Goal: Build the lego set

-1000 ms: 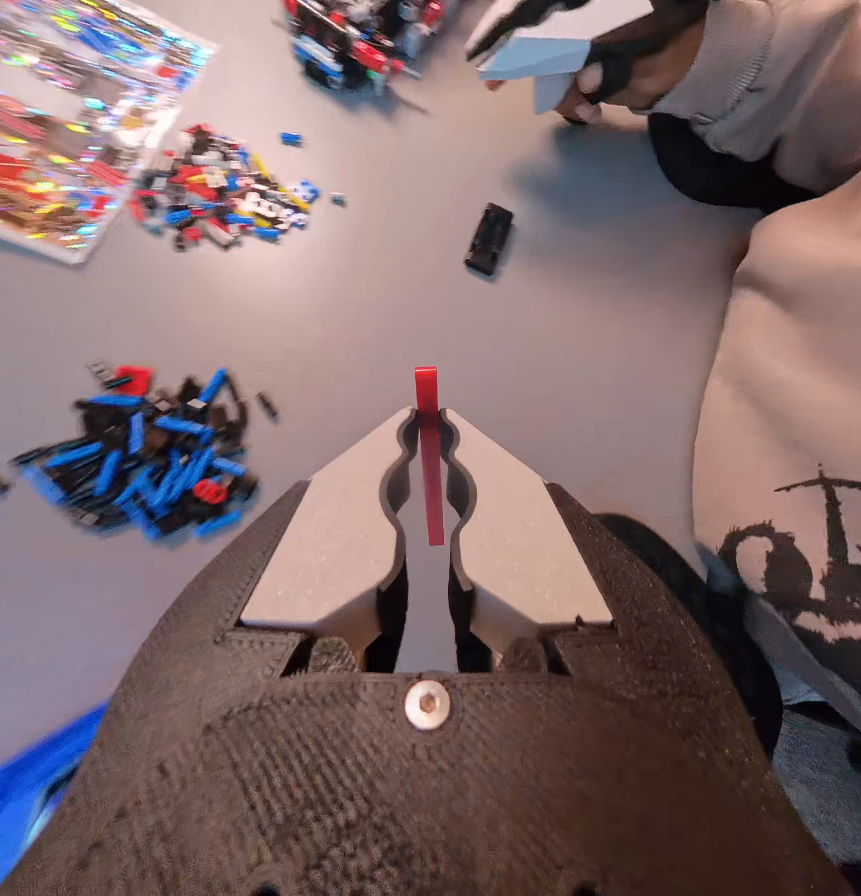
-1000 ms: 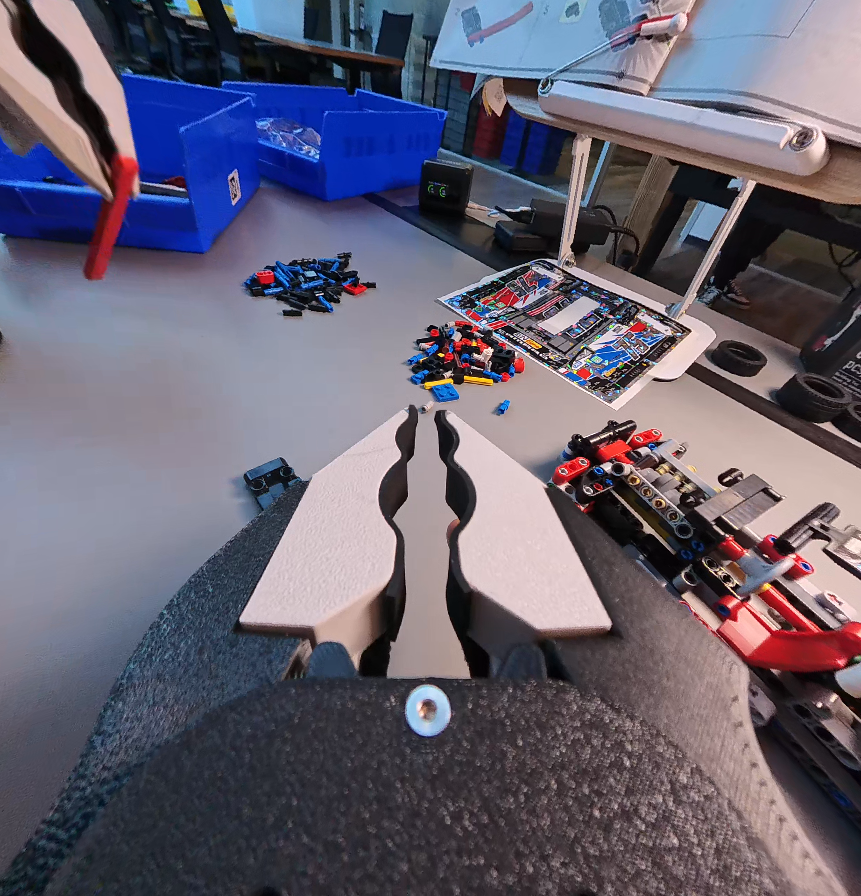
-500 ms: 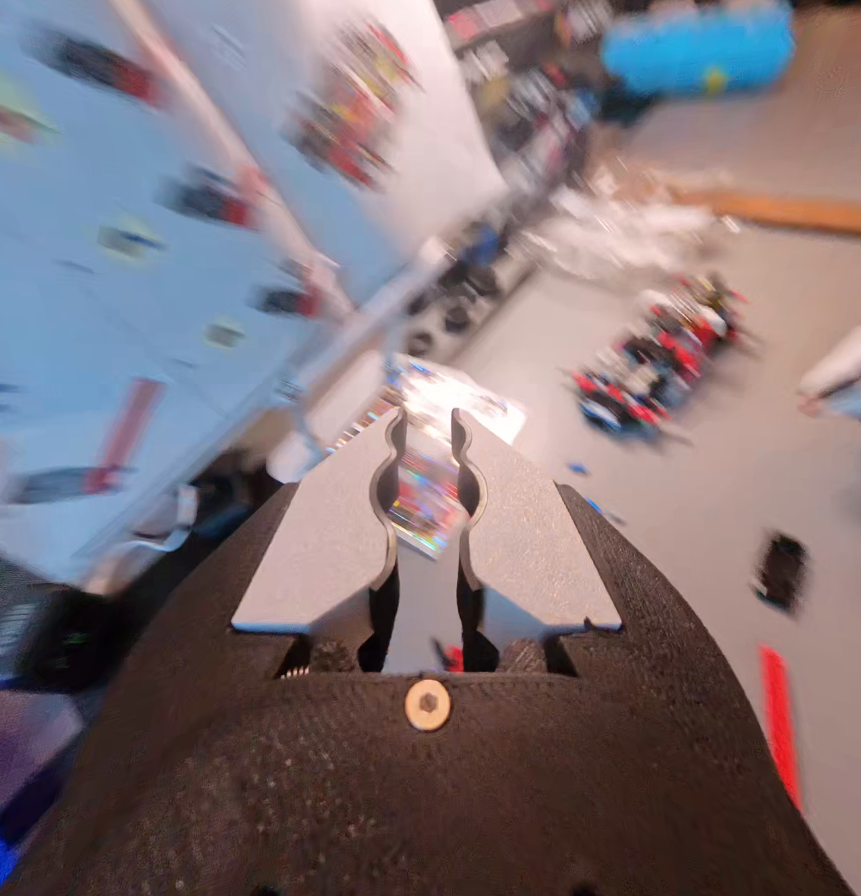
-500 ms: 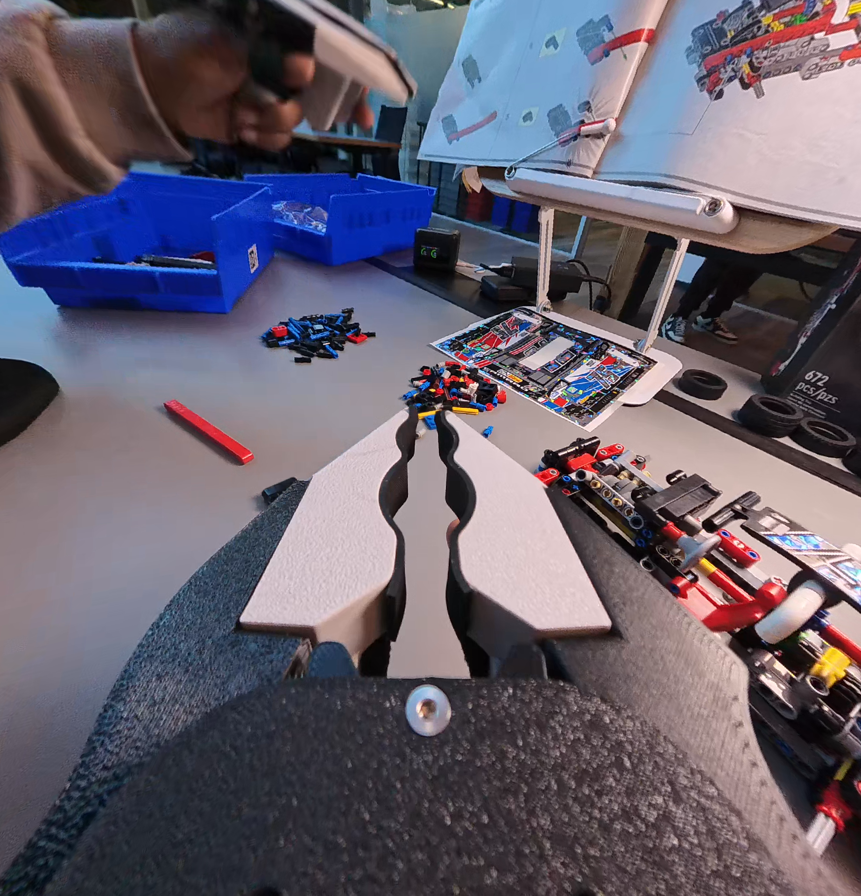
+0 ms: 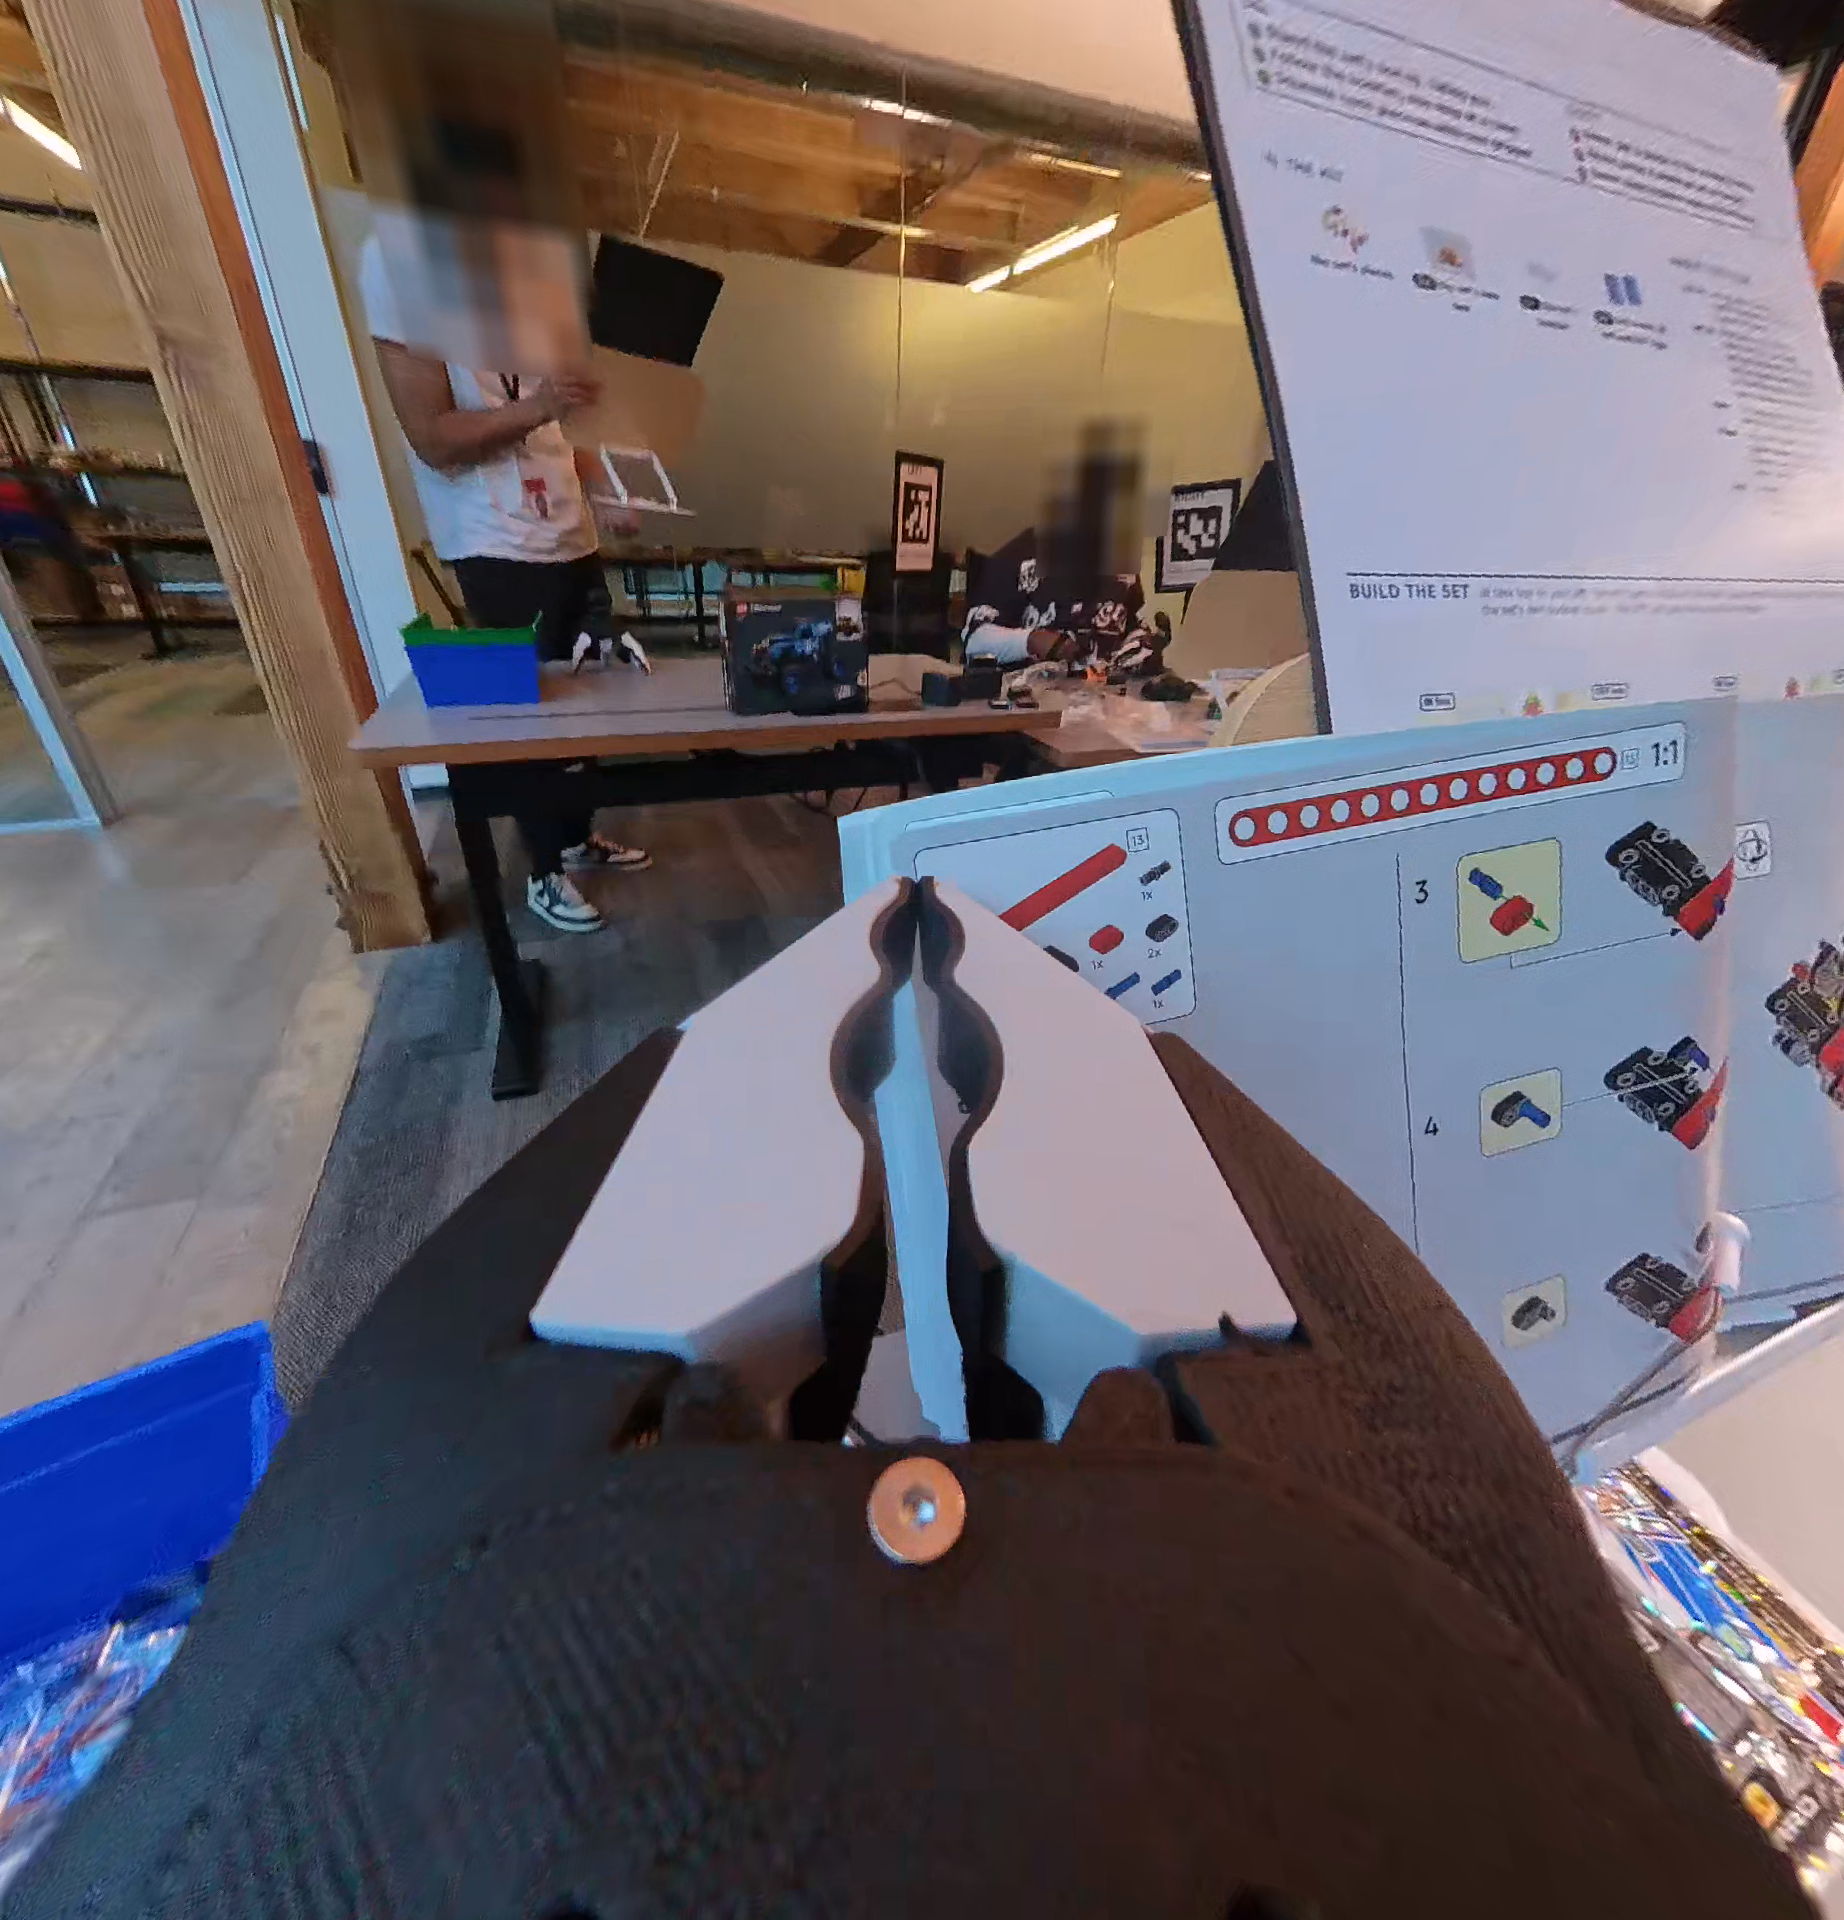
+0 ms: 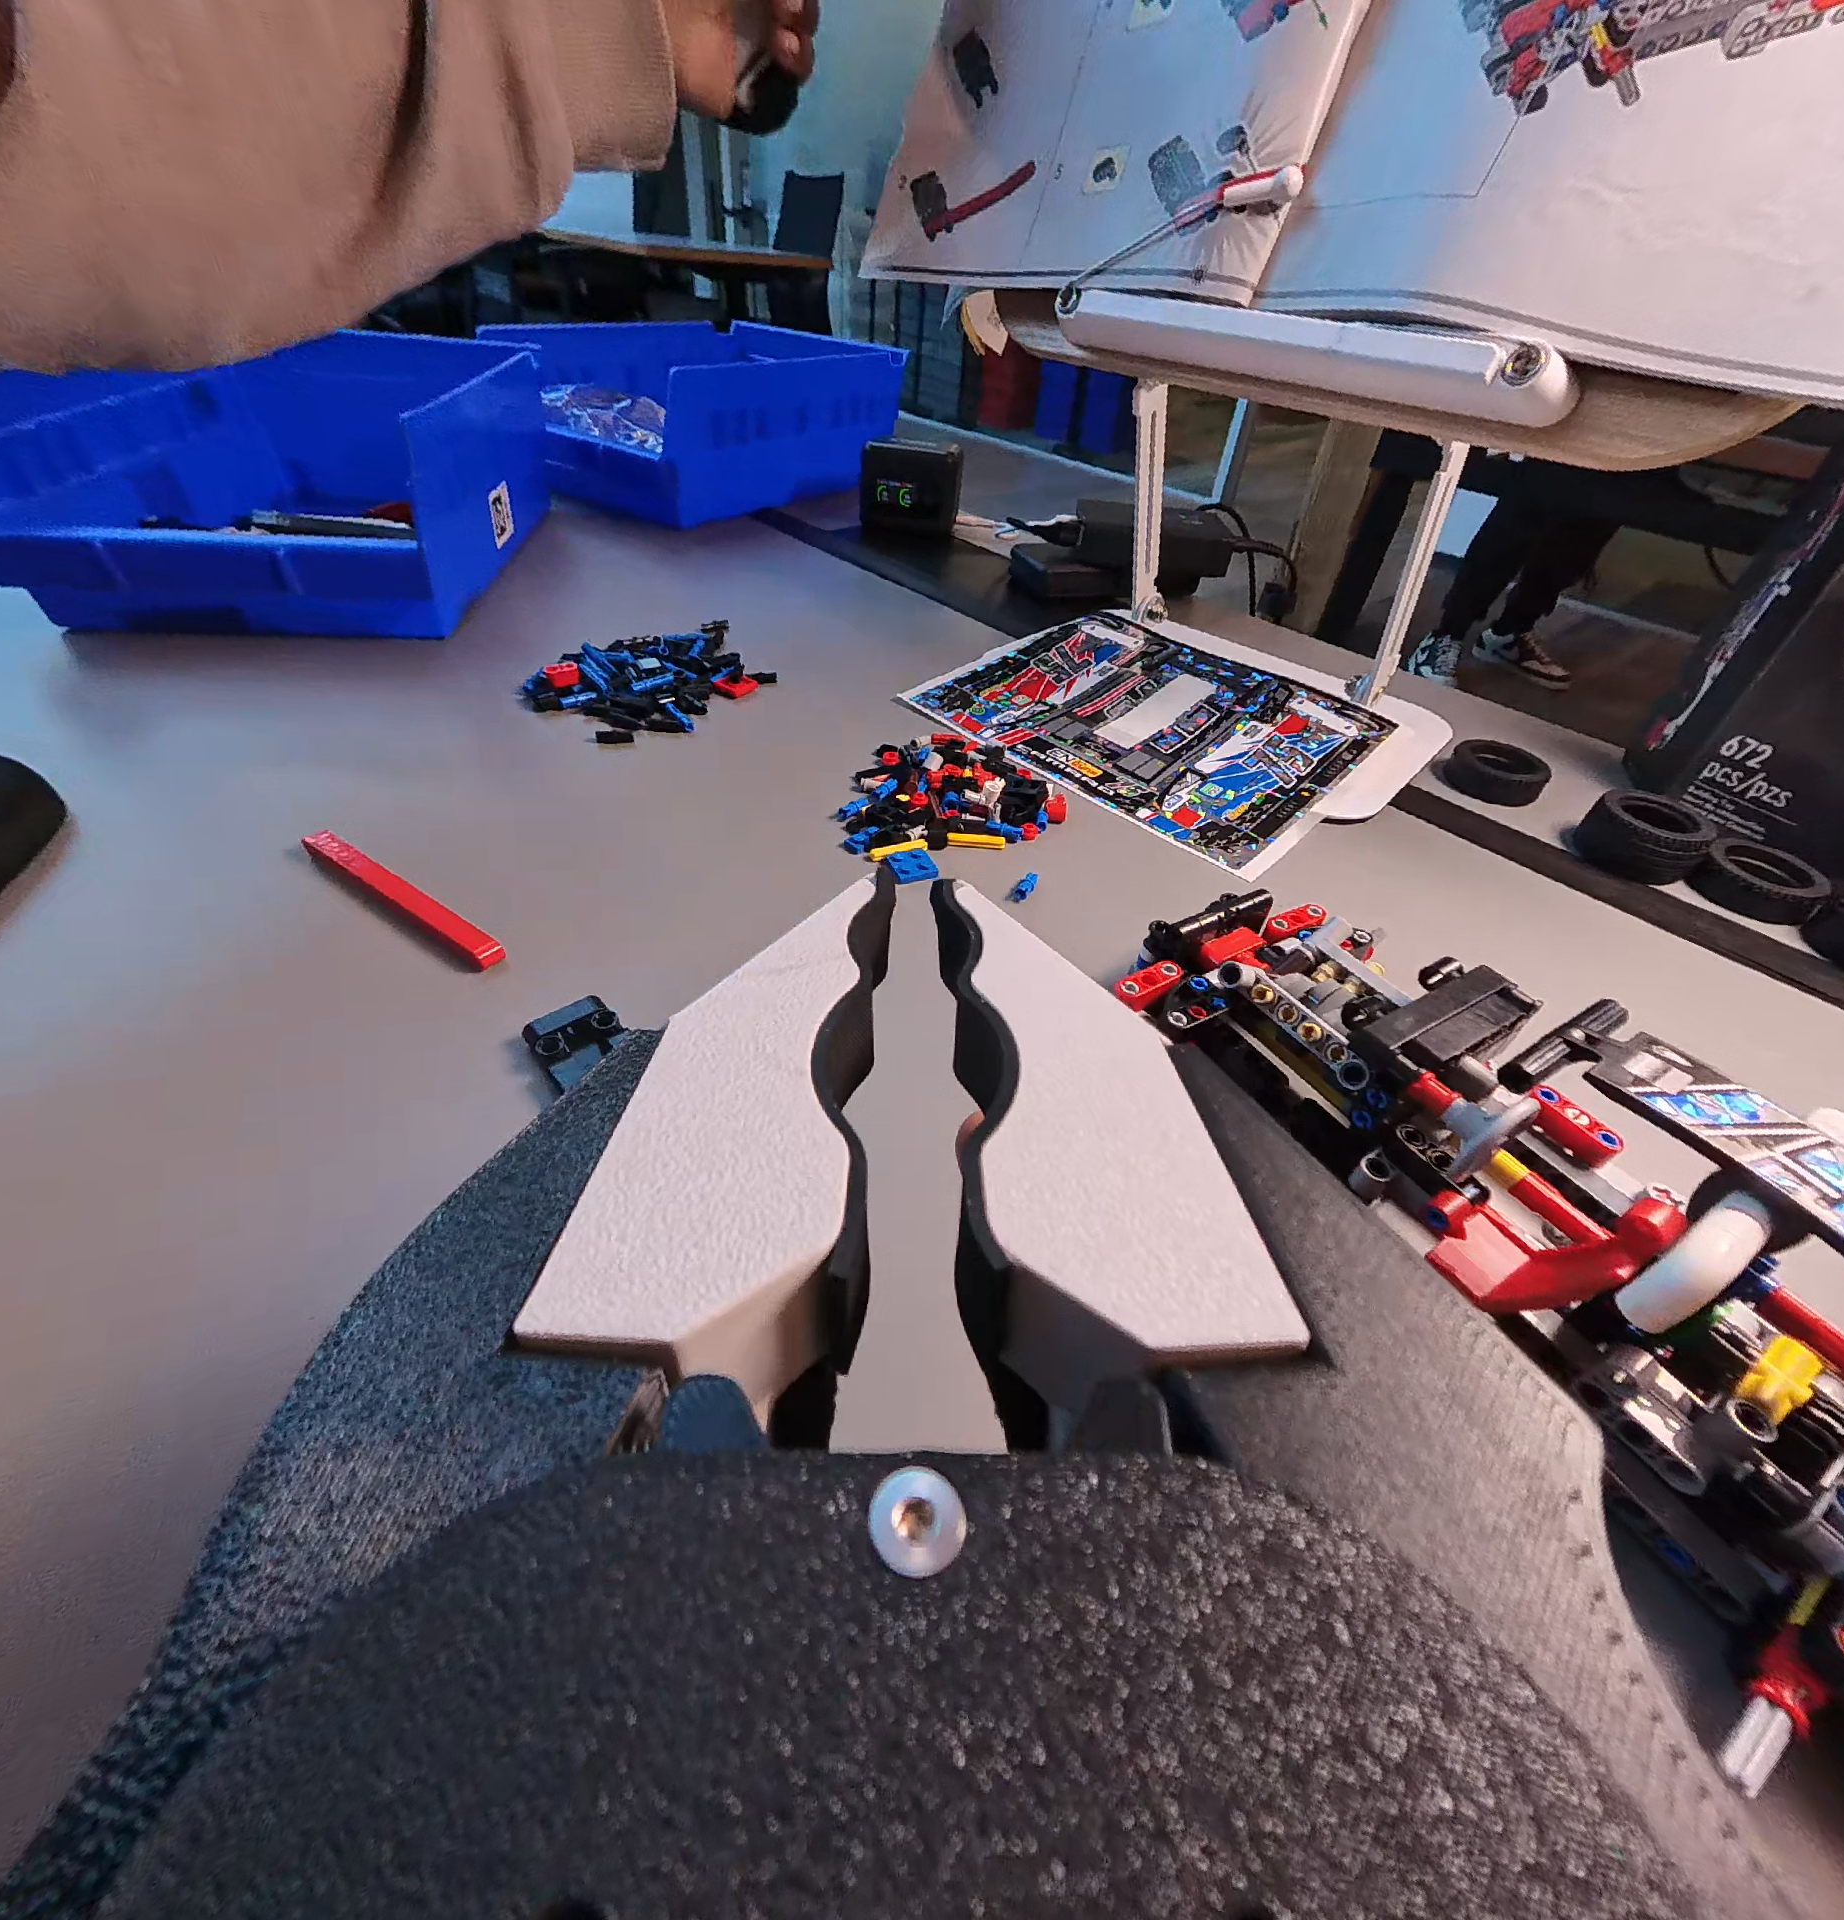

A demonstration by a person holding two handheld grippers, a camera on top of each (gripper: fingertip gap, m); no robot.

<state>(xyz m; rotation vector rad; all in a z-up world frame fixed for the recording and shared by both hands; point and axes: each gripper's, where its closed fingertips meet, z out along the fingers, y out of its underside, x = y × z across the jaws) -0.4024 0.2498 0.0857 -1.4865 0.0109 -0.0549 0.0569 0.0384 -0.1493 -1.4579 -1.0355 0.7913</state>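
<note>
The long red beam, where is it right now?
In the right wrist view, the red beam lies flat on the table, left of the right tool, near a black piece.

The car model (image 6: pixel 1500 1174) is cut off at 3 to 5 o'clock, its rear hidden behind the right gripper's body. The black piece (image 6: pixel 570 1037) at 9 o'clock is half covered by that body. The booklet (image 5: pixel 1469 997) is cropped at 3 o'clock. The bin's (image 6: pixel 274 488) contents cannot be made out.
</note>
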